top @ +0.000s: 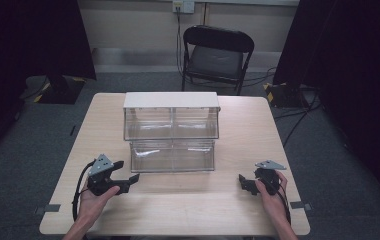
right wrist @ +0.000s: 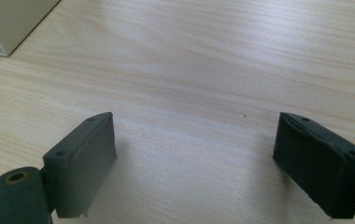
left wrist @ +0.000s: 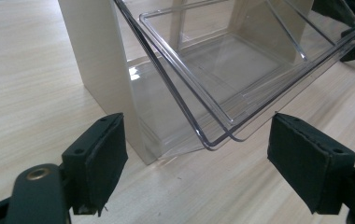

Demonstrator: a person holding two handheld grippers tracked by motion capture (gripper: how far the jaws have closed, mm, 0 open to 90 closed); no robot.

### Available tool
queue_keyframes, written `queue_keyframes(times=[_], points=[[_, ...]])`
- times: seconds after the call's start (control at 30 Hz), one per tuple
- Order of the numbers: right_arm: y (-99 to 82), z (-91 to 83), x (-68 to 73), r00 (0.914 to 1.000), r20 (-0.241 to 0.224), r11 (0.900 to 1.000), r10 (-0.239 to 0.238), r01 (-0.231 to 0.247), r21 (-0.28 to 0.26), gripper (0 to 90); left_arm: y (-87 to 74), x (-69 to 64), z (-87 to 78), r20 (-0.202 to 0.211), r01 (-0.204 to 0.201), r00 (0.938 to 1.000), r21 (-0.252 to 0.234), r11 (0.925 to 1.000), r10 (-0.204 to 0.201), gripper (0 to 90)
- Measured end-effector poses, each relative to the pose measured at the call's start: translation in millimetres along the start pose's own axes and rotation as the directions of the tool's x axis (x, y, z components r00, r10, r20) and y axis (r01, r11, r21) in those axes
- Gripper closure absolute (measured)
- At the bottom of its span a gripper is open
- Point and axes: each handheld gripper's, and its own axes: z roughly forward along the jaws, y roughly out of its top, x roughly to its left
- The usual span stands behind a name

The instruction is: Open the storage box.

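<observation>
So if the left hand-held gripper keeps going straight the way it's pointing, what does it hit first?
Probably the clear plastic bin, at its tilted lower front lip, which sits right ahead between the open jaws of the left hand-held gripper. The beige side panel stands slightly left of that line. Depth is hard to judge.

One clear bin organiser (top: pixel 171 131) (two tiers), two tongs, one folding chair (top: pixel 217 55), one table (top: pixel 258 140).

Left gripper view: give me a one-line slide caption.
Open left gripper faces the tilted-out lower bin of a clear two-tier organizer, its fingers apart above the wooden table.
</observation>
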Motion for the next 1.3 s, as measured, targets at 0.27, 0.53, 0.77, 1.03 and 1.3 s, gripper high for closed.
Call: queue_keyframes(times=[0.27,0.53,0.77,1.03,1.3], points=[[0.0,0.0,0.0,1.0,0.0,1.0,0.0,0.0,0.0,12.4,2.2,-1.8,-1.4,-0.002,-0.015,0.9999,-0.006,0.9999,0.015,19.2],[0.1,0.2,-0.3,1.0,-0.004,1.0,-0.002,0.002,0.0,12.1,5.0,-4.9,-3.4,0.0,-0.022,0.9998,-0.02,0.9995,0.022,20.1],[0.3,0.3,-0.2,1.0,-0.005,1.0,-0.002,0.002,0.001,11.9,7.2,-7.1,-3.1,-0.001,-0.016,0.9999,-0.023,0.9996,0.016,19.2],[0.3,0.4,-0.2,1.0,-0.005,1.0,-0.001,0.001,0.002,11.7,9.3,-6.7,-3.6,-0.015,-0.028,0.9995,-0.021,0.9994,0.028,18.3],[0.4,0.5,-0.2,1.0,-0.005,1.0,-0.002,0.002,0.002,11.7,12.9,-5.1,-5.6,-0.02,-0.025,0.9995,-0.054,0.9982,0.024,18.0]])
